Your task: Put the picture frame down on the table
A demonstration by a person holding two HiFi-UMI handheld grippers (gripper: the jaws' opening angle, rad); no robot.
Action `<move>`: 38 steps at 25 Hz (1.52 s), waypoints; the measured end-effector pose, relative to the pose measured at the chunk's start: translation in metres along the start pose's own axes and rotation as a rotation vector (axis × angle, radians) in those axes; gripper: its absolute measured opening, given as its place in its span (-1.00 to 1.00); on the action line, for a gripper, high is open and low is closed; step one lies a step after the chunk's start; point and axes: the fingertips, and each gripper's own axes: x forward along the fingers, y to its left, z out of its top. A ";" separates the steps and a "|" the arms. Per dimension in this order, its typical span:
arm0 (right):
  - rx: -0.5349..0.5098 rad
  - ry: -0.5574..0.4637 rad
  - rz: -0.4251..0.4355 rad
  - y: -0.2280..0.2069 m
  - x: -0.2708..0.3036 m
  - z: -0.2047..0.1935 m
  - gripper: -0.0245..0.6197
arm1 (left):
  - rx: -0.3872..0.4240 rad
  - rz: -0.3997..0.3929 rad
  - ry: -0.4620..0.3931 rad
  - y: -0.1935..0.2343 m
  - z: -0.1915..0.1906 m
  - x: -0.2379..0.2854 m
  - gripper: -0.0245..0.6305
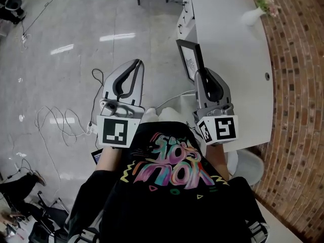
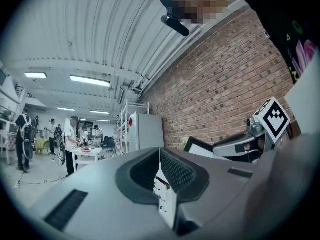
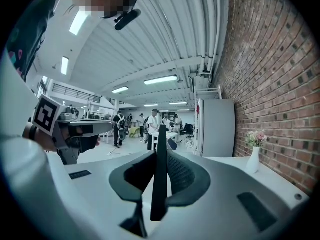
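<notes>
Left claw closed empty, right claw clamped on picture frame

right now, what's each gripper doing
Left gripper: shut, nothing between its jaws.
Right gripper: shut on the picture frame, clamped edge-on above the table edge.

The grey left gripper had its jaws closed tip to tip, with nothing between them. Through their oval gap showed a white drawer unit. At right, the right gripper, with its square-marker cube, met a tilted black rectangular picture frame. Behind ran a red brick wall. A tall white cabinet stood against it, and people stood by a small white counter at far left.
</notes>
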 end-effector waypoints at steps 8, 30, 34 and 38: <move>-0.008 0.003 -0.028 -0.007 0.043 0.001 -0.65 | -0.018 -0.016 0.000 0.034 -0.010 0.031 -0.84; 0.025 0.014 -0.017 -0.200 0.315 0.021 -0.65 | 0.014 -0.075 0.017 0.133 -0.031 0.367 -0.84; 0.035 0.013 -0.065 -0.235 0.336 0.022 -0.65 | 0.021 -0.118 0.013 0.134 -0.032 0.414 -0.84; 0.050 0.010 -0.120 -0.263 0.339 0.024 -0.65 | 0.017 -0.166 0.010 0.124 -0.031 0.447 -0.84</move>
